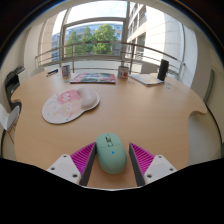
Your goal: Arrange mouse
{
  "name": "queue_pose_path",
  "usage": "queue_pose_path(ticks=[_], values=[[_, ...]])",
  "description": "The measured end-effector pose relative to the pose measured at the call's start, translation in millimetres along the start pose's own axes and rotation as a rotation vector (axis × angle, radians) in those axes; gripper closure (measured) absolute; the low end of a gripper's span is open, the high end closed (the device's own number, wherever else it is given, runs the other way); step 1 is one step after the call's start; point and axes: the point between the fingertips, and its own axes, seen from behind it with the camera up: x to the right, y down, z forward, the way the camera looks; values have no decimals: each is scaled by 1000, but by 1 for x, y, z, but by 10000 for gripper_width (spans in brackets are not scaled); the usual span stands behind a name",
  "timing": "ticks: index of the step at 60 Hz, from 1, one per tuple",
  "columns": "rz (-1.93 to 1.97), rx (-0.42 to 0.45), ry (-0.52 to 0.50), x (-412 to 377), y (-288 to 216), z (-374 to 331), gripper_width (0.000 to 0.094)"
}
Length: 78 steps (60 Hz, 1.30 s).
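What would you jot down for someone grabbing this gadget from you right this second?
Gripper: open, a pink pad on each finger; the mint-green mouse sits between them on the round wooden table, gaps at both sides, not clamped.
Pink mouse pad: beyond the fingers, toward the left, with no mouse on it.
Done: gripper lined up around the mouse.
Left: probably close on it and move it onto the pad.

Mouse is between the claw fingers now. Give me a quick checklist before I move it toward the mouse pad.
1. Mouse centred between the fingers: ok.
2. Claw pressing on the mouse: not ok, gaps show at both sides, fingers open.
3. Mouse resting flat on the table: ok.
4. Mouse pad in view, ahead to the left: ok.
5. Pad surface free of other items: ok.
6. Path from mouse to pad unobstructed: ok.
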Motion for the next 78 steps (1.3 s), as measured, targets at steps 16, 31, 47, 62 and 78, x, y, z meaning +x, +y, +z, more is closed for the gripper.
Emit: queue_pose_path(ticks=[16,31,47,62,78], values=[[3,-6,-26,-6,-4,5,511],[102,154,76,22,-120,-25,532],[129,344,22,-55,-268,-19,535],[76,89,-94,-171,-180,95,528],[63,-30,-56,-171,-139,136,374]])
